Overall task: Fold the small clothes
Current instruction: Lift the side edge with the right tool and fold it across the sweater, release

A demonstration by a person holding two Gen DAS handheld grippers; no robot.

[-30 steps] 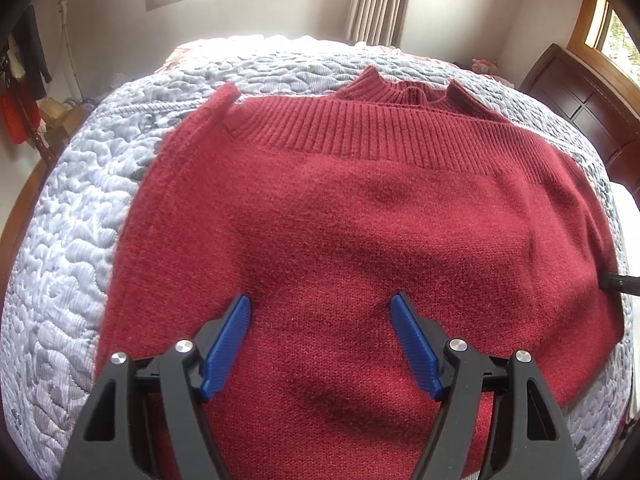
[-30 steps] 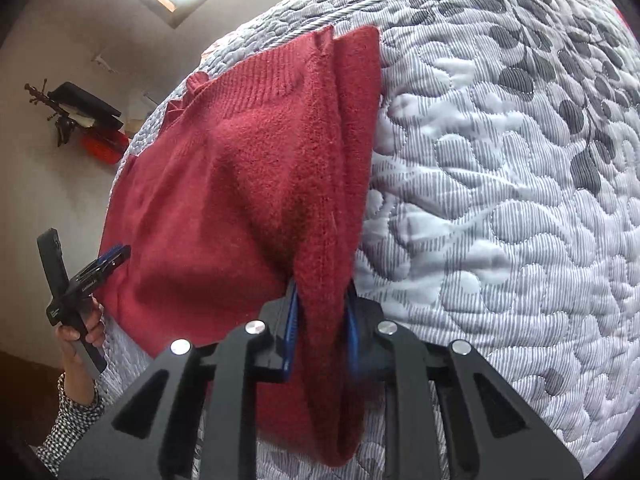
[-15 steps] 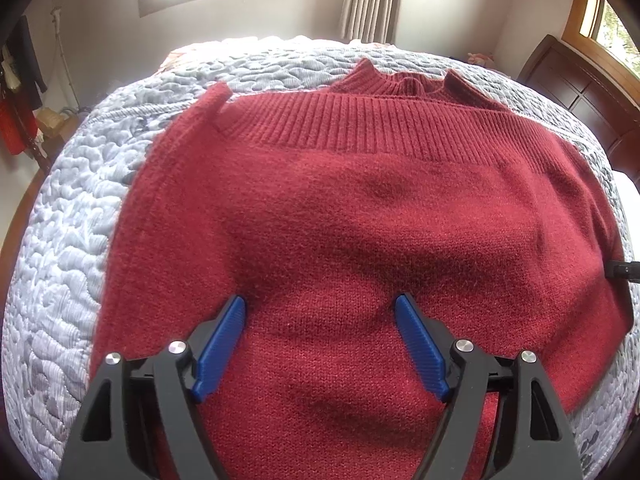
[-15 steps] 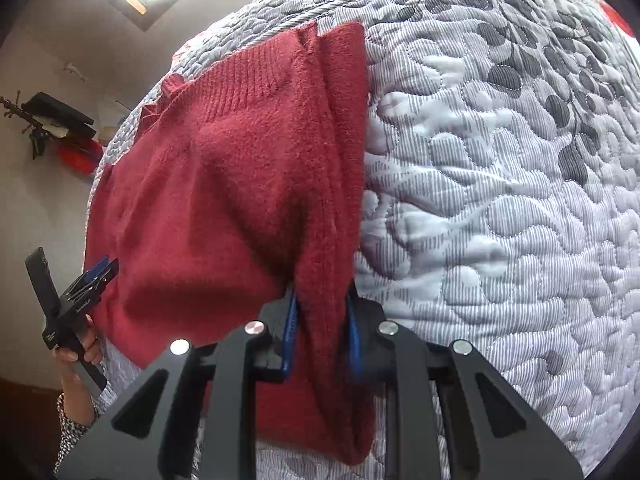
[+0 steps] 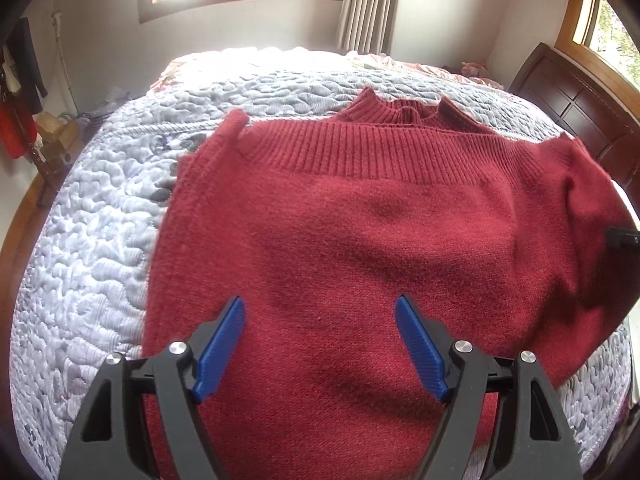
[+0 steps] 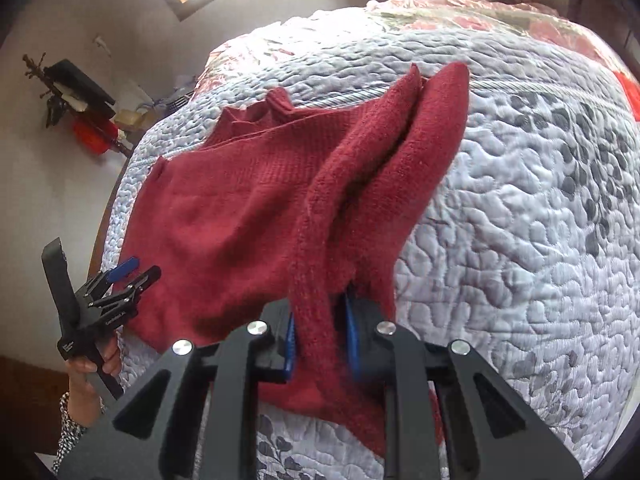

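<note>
A dark red knitted sweater (image 5: 360,240) lies spread on a grey quilted bed, its ribbed band and collar (image 5: 404,114) at the far side. My left gripper (image 5: 320,344) hovers open over the near part of the sweater, nothing between its blue pads. In the right wrist view my right gripper (image 6: 320,344) is shut on the sweater's side edge (image 6: 316,264) and lifts that edge off the quilt in a raised fold. The left gripper (image 6: 120,276) also shows there at the left, held by a hand.
The grey quilt (image 5: 100,240) spreads around the sweater, with a floral cover (image 6: 520,12) at the far end. A dark wooden headboard (image 5: 580,108) stands at the right. A rack with clothes and boxes (image 5: 24,92) is by the left wall.
The right gripper has lifted the sweater's side edge higher and drawn it inward, bunching the fabric. The left gripper has pulled back a little and stays open.
</note>
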